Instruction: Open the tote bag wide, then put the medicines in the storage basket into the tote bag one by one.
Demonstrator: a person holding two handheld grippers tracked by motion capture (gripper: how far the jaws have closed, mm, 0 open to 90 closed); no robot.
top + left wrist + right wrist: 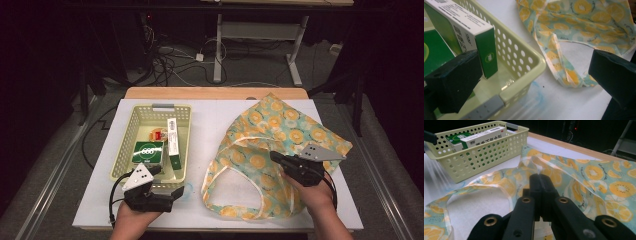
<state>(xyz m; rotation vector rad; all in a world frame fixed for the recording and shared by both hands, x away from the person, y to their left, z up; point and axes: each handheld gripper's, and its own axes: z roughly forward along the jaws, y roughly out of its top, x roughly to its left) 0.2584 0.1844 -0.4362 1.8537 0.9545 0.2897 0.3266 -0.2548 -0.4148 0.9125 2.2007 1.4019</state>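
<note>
Right tongs (pixel 540 178) pinching the fruit-print bag (pixel 280 135), right of frame; left tongs (pixel 531 75) gaping at the basket (pixel 127 150) corner.
Risk: my pinch is thin, so cloth may slip and the mouth collapse.

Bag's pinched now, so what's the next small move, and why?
Probably lift the right gripper a little to open the bag's mouth: its jaws are shut on the rim, while the open left gripper waits at the basket by the boxes.
</note>
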